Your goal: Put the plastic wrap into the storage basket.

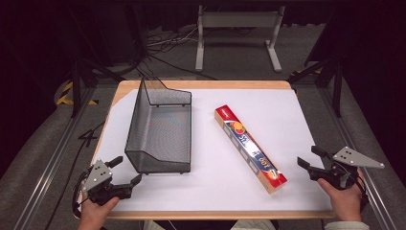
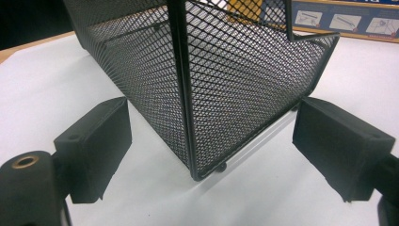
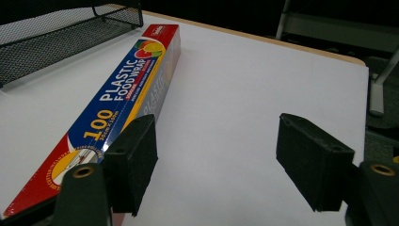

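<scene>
A black wire-mesh basket [image 1: 160, 127] stands on the left half of the white sheet, its tall end at the back. A long plastic food wrap box [image 1: 250, 148], red and blue, lies slanted right of the middle. My left gripper [image 1: 128, 169] is open near the front left corner, pointing at the basket's near corner [image 2: 197, 165], which sits just ahead of its spread jaws without touching them. My right gripper [image 1: 308, 155] is open at the right edge, nothing between its jaws. In the right gripper view the box [image 3: 122, 89] lies just left of the left jaw.
The white sheet [image 1: 225, 187] covers a wooden table whose front edge [image 1: 201, 214] is near the hands. Bare sheet lies between basket and box and right of the box. A grey metal stand [image 1: 237, 28] and cables are on the floor behind.
</scene>
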### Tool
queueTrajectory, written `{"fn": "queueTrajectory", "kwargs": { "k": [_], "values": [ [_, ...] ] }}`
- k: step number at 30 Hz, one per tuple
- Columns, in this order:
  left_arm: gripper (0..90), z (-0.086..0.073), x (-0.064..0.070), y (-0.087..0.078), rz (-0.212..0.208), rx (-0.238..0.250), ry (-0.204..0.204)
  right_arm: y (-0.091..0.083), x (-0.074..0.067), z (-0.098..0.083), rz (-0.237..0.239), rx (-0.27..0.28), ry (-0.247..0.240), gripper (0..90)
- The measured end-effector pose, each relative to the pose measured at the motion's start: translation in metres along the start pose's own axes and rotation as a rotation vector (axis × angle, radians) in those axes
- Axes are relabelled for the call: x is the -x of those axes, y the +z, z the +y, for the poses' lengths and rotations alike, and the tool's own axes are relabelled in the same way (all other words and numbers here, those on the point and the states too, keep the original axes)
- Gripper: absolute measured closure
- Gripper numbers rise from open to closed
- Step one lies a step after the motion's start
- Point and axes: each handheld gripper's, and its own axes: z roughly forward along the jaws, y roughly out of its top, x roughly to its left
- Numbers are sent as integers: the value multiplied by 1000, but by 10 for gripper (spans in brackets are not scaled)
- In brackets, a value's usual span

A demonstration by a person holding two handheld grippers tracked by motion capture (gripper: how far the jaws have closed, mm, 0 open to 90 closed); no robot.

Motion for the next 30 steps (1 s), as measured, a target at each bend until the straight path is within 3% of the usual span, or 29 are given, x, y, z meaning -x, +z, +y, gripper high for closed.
{"fn": "queueTrajectory", "kwargs": {
  "k": [9,15,19,20,22,27,30],
  "values": [
    [130,0,-2,-1,0,7,-43,0,1,9,-1,-30,25,302],
    [130,0,-3,-2,2,8,-38,2,-3,20,21,-48,53,336],
    [130,-1,-2,-1,0,5,-42,3,-7,29,-15,-51,43,336],
    [130,-1,-1,0,0,3,-41,9,-13,34,10,-80,47,347],
    [131,-1,-1,0,2,0,-35,12,-16,36,13,-98,42,344],
    [130,-1,-2,-1,7,-1,-40,23,-25,51,39,-92,18,331],
    [131,-2,-1,-1,9,0,-41,31,-27,58,89,-79,45,321]
  ]
}}
